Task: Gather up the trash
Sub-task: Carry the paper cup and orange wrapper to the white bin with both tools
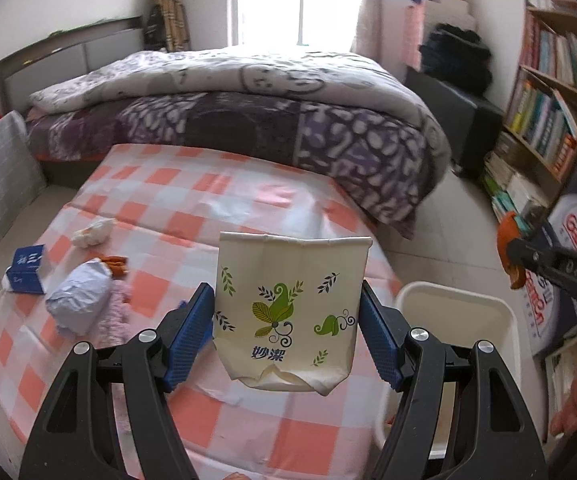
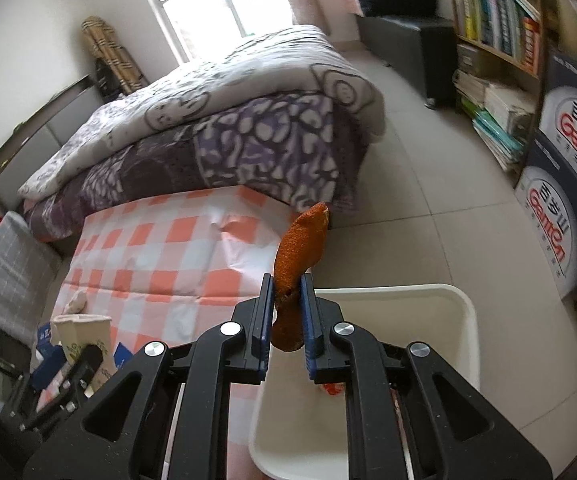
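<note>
Pinching orange peel (image 2: 298,256) between right tongs (image 2: 284,312) above bin (image 2: 440,292)

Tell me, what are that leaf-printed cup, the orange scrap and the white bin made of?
The paper cup looks like thin matte paper: its base is crumpled, its rim creased. The orange peel has a dull, pitted skin, probably citrus rind. The white bin seems smooth moulded plastic with rounded corners.

Checked tablecloth (image 1: 192,208), crumpled tissue (image 1: 93,232), blue box (image 1: 27,269), grey wrapper (image 1: 80,300)
</note>
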